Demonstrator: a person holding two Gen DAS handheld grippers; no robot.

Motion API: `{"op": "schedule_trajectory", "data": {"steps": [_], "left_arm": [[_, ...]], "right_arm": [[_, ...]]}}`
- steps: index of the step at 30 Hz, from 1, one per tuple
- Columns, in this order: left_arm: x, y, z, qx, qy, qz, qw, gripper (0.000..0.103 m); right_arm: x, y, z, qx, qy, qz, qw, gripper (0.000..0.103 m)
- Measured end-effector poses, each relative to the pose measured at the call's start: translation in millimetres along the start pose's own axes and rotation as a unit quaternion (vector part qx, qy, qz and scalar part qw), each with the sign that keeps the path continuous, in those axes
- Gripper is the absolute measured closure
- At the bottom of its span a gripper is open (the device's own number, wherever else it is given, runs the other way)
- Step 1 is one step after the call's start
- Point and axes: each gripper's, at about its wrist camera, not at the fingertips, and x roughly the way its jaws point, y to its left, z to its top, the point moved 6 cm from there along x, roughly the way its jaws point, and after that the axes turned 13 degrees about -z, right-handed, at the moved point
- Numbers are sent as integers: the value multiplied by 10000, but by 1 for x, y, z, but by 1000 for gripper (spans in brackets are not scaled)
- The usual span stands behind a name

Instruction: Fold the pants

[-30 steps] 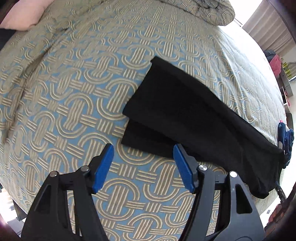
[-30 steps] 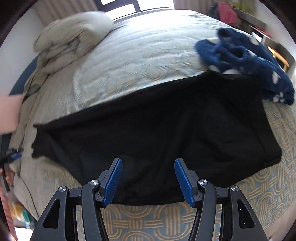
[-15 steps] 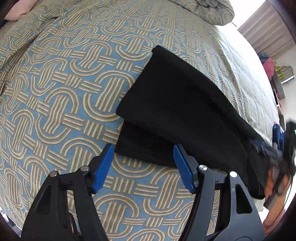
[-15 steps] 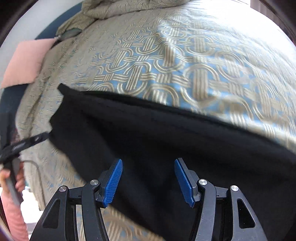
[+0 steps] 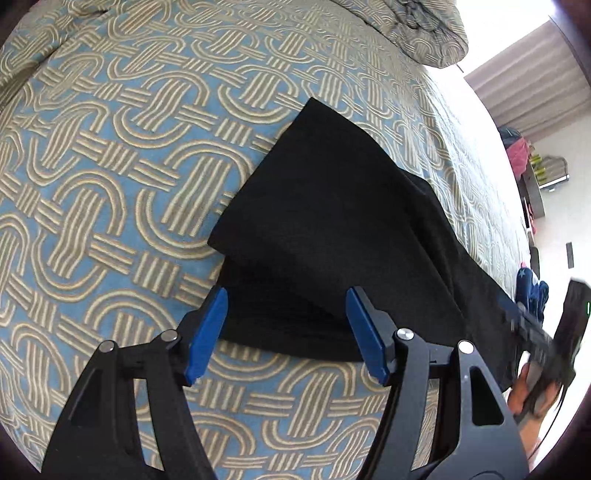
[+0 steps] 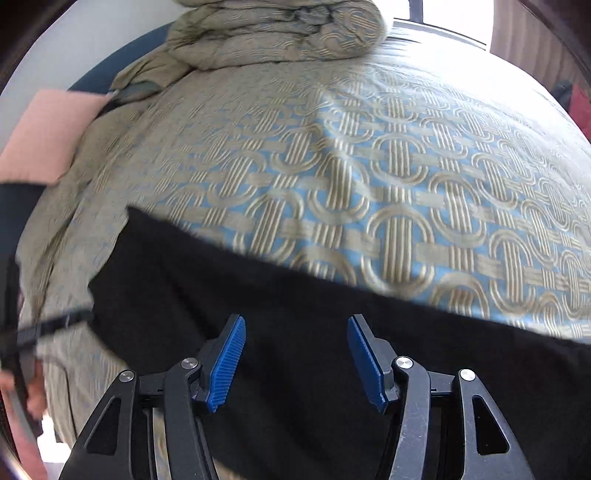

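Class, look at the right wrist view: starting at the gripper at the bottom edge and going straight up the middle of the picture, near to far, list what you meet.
right gripper with jaws apart → black pants → patterned bedspread → bundled duvet at the far end of the bed.

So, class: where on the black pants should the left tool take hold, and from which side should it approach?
Probably the cuff end of the black pants, where two layers lie stacked and offset. The open left tool already straddles the lower layer's near edge, so coming down from the near side should pinch both hems together.
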Motion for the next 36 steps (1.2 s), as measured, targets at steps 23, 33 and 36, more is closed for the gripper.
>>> {"op": "schedule_trajectory", "data": {"steps": [23,33,36], "left_arm": [[-38,-8,10,-126,-696,157,9974,94],[-52,-3,-2,-190,-641,51,9978,94],[-47,-2,-7,-206,-526,92,9984,92]], "right_arm": [[-95,-157,-245,1020,-317,-2290,9676,43],[-65,-135,-224,1031,-231,-2488,9628,42],[-69,-153,-224,1690,-371,-2411,9549,93]]}}
